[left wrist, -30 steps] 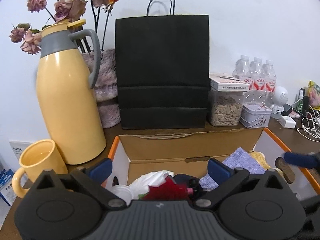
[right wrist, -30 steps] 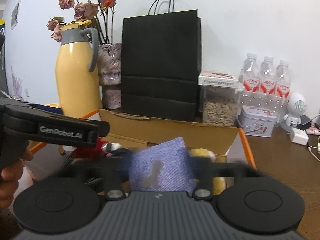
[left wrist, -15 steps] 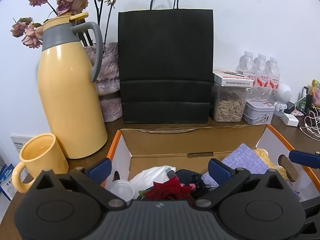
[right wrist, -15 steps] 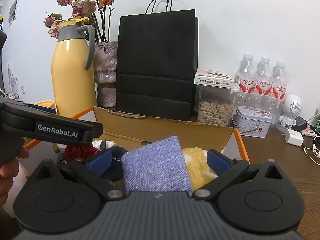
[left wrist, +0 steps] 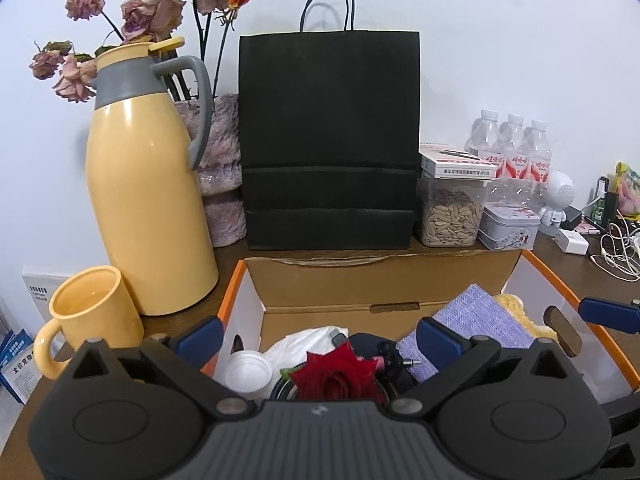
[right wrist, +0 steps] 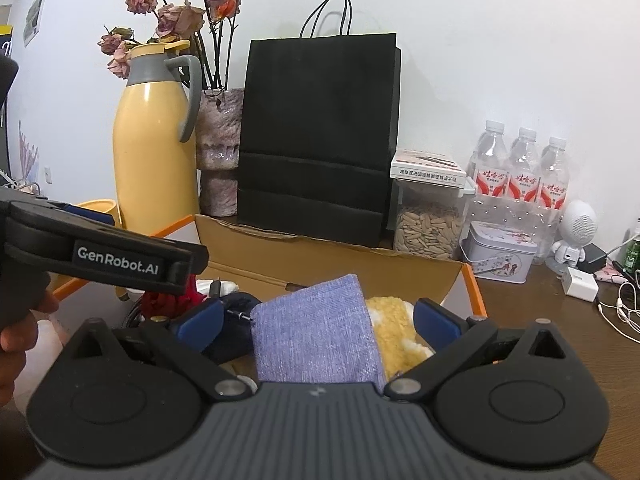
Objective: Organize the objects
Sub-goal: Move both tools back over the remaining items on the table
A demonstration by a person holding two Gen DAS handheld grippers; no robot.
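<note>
An open cardboard box with orange-edged flaps sits below both grippers. In it lie a red rose, a white bag, a small white cup, dark cabled items, a purple cloth and a yellow fluffy item. My left gripper is open and empty above the rose. My right gripper is open and empty above the purple cloth and the yellow item. The left gripper's body crosses the right wrist view.
Behind the box stand a black paper bag, a yellow thermos jug, a vase of dried roses, a seed jar, a tin and water bottles. A yellow mug stands at left. Chargers and cables lie at right.
Both grippers have pulled up and back from the box. The right gripper's blur has gone and its fingers now stand apart over the purple cloth. The box contents have not moved.
</note>
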